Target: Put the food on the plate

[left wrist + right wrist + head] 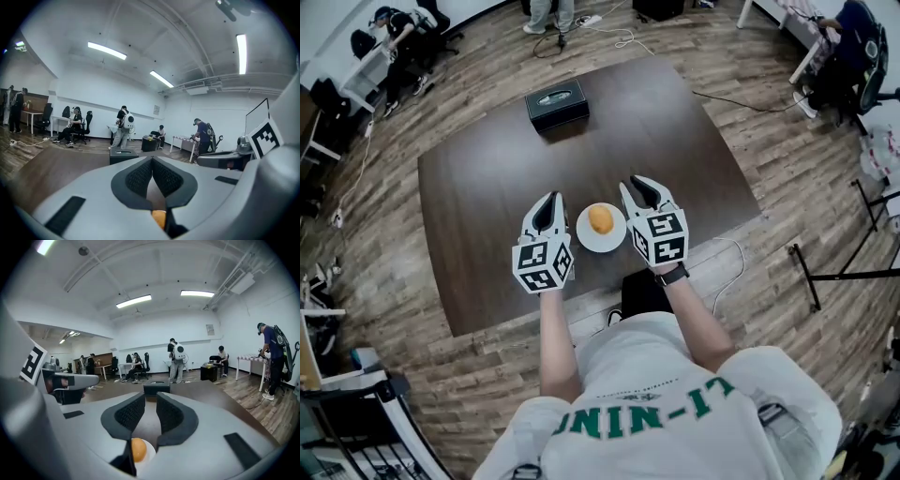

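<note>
Head view: brown table, white plate near its front edge with the round orange-yellow food sitting on it. The left gripper is just left of the plate and the right gripper just right of it, both tips pointing away from the person; neither touches the food. A black box sits at the far side, well apart. Left gripper view: left gripper pads meet at the tips, nothing held; a sliver of food shows low behind the jaws, with the box ahead. Right gripper view: right gripper jaws stand a narrow gap apart, empty; food on the plate lies below left of the jaws, with the box straight ahead.
</note>
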`<state>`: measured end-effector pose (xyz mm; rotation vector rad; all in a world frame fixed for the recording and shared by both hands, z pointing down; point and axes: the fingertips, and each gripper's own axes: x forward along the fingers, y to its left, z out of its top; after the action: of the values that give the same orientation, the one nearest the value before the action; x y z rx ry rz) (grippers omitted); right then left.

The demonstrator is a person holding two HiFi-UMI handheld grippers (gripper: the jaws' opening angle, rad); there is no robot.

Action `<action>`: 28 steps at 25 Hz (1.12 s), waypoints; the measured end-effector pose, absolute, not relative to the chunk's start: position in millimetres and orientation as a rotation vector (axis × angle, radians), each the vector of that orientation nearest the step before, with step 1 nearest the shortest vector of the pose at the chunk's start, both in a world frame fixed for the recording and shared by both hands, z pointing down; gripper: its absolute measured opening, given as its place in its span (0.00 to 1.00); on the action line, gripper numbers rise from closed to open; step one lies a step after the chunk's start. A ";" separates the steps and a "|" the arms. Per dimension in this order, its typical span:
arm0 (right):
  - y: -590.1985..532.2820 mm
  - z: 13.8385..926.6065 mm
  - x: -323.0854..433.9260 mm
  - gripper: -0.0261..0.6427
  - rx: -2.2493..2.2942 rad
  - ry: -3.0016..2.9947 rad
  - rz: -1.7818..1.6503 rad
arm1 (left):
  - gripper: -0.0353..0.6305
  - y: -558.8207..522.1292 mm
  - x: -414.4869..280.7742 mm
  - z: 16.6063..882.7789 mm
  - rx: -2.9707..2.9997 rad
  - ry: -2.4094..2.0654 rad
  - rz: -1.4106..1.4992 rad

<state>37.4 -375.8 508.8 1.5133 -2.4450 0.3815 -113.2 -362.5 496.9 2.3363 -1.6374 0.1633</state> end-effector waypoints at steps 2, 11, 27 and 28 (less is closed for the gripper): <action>-370.1 491.7 37.8 0.15 1.553 -2.462 0.343 | 0.07 -358.9 -112.3 484.8 2.357 -1.648 0.147; -349.5 431.4 36.3 0.06 1.666 -2.533 0.168 | 0.07 -343.6 -114.3 436.6 2.441 -1.705 0.081; -323.7 408.9 26.4 0.06 1.635 -2.582 0.072 | 0.07 -322.1 -114.5 427.8 2.463 -1.718 0.041; -324.5 410.4 25.2 0.06 1.624 -2.586 0.072 | 0.07 -323.7 -114.8 429.5 2.460 -1.716 0.042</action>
<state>25.2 -324.5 410.4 1.6241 -2.5862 0.0722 -114.8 -323.7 429.5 2.4600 -1.7164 0.0424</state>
